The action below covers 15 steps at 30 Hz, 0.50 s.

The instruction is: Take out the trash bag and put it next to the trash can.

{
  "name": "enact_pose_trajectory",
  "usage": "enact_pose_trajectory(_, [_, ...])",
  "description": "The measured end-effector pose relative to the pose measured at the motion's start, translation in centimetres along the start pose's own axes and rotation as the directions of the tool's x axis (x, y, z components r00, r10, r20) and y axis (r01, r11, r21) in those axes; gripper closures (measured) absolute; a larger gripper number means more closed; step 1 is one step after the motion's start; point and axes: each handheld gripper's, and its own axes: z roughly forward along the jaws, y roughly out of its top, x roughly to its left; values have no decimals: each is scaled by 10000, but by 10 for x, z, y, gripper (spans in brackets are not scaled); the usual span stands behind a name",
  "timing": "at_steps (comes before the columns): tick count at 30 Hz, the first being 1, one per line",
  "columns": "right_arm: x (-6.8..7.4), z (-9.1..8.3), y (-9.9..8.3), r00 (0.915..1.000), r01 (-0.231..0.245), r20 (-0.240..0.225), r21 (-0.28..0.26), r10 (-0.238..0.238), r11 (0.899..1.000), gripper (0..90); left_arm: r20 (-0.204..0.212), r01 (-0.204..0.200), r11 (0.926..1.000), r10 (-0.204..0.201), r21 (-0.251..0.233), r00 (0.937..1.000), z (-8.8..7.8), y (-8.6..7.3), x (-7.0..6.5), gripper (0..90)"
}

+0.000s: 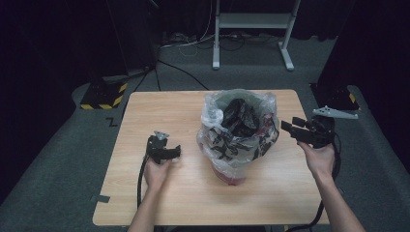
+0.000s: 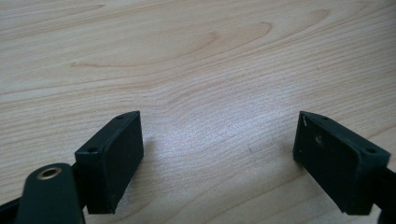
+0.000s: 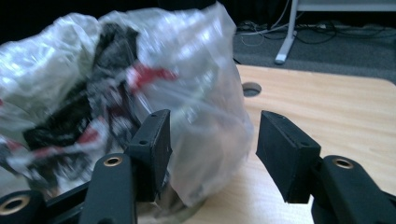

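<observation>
A small bin lined with a clear plastic bag (image 1: 239, 133) stands in the middle of the wooden table (image 1: 159, 111). The bag holds crumpled black, white and red material. My left gripper (image 1: 176, 152) rests low on the table to the left of the bag, open, with only bare wood (image 2: 187, 56) between its jaws (image 2: 219, 135). My right gripper (image 1: 290, 126) is held up at the bag's right side and points at it. It is open (image 3: 212, 135); the bag's loose plastic (image 3: 201, 102) shows through the gap, and the pads do not press on it.
A round cable hole (image 3: 252, 88) sits in the table behind the bag. On the grey floor beyond stand a white metal frame (image 1: 251, 24), loose cables, and yellow-and-black striped bases (image 1: 104, 94) at the left and right. Bare wood lies in front of the bin.
</observation>
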Motion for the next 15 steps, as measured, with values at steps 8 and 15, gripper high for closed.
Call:
enact_pose_trajectory(8, [19,6,29,9985,533,-88,85,-532,9985,359,2,84,9999,-84,-97,10000,0,0,-1,172])
enact_pose_trajectory(15, [24,20,42,9981,621,-75,282,-619,9977,336,19,111,9999,-111,-127,9999,0,0,-1,176])
